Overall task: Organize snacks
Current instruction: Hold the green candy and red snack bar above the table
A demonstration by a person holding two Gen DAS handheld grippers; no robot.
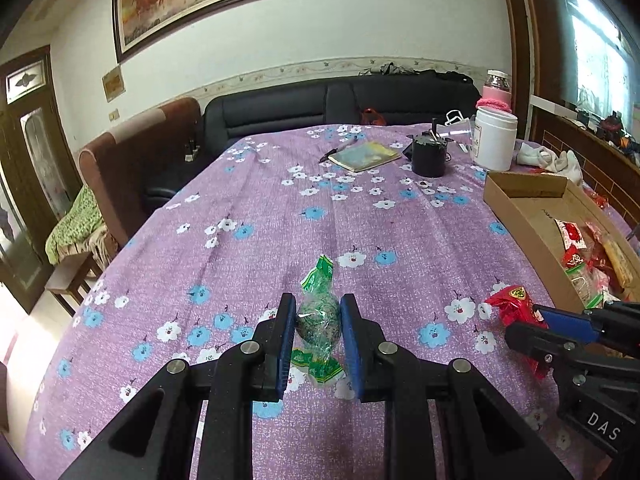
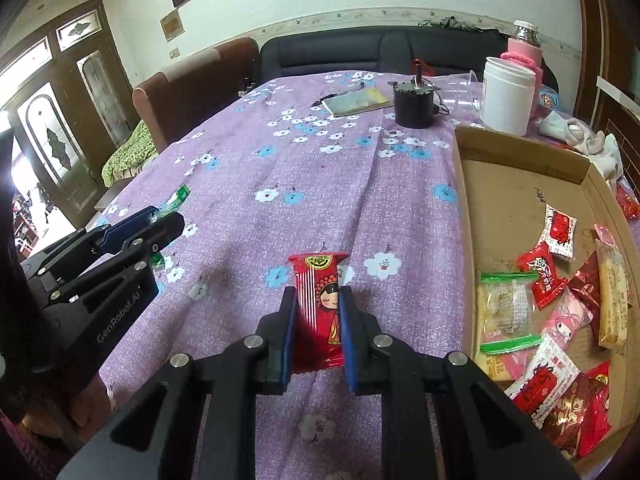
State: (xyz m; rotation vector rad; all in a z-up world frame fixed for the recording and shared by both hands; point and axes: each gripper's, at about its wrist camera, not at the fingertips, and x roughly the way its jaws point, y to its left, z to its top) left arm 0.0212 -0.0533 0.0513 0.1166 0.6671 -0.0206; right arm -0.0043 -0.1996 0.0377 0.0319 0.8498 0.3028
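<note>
Left gripper (image 1: 318,322) jaws pinch a green candy (image 1: 319,316). Right gripper (image 2: 318,312) jaws clamp a red snack (image 2: 319,300), both just left of the cardboard box (image 2: 464,184).

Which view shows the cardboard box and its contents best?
The right wrist view: the cardboard box lies open at right, with its bare floor, far flap and the heap of snacks at its near end plain to see. The left wrist view shows only the box's side wall and a few wrappers at the edge.
</note>
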